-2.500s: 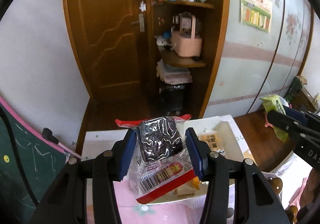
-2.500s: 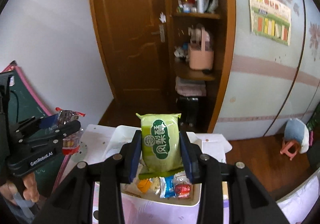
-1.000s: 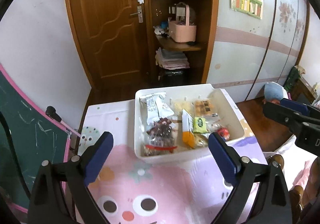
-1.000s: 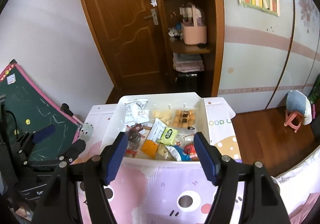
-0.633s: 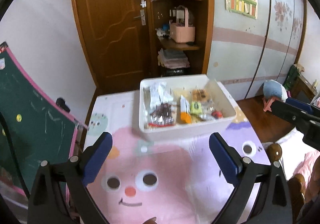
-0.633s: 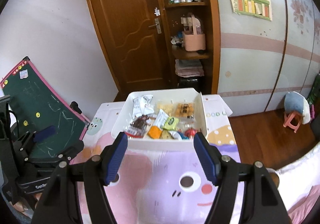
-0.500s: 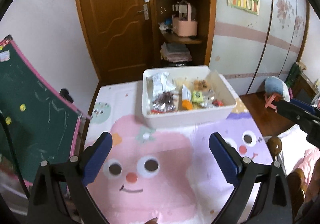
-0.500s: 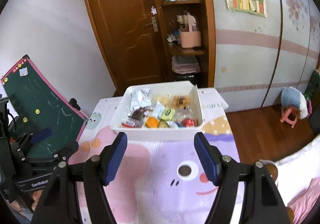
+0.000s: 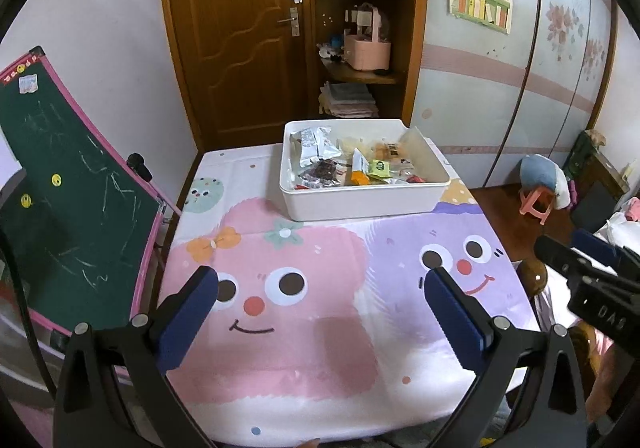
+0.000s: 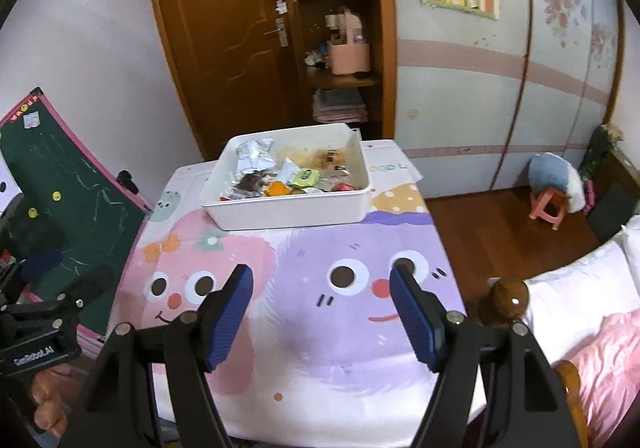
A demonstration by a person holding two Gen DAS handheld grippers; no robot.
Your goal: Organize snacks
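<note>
A white bin [image 9: 360,200] stands at the far end of the table and holds several snack packets [image 9: 320,152]; it also shows in the right wrist view [image 10: 288,212] with the snack packets [image 10: 280,176] inside. My left gripper [image 9: 320,290] is open and empty above the near half of the table, well back from the bin. My right gripper [image 10: 322,282] is open and empty too, also well short of the bin. The right gripper's side shows at the right edge of the left wrist view [image 9: 588,272].
The table carries a pink and purple cartoon cloth [image 9: 304,280]. A green chalkboard [image 9: 60,184] leans at the table's left side. A wooden bedpost knob [image 10: 509,300] and bedding are at the right. A door, shelves and a pink stool [image 10: 548,206] lie beyond.
Both grippers let go of their snack packets into the bin, opened wide, and pulled back and up away from it. The bin now looks smaller and farther.
</note>
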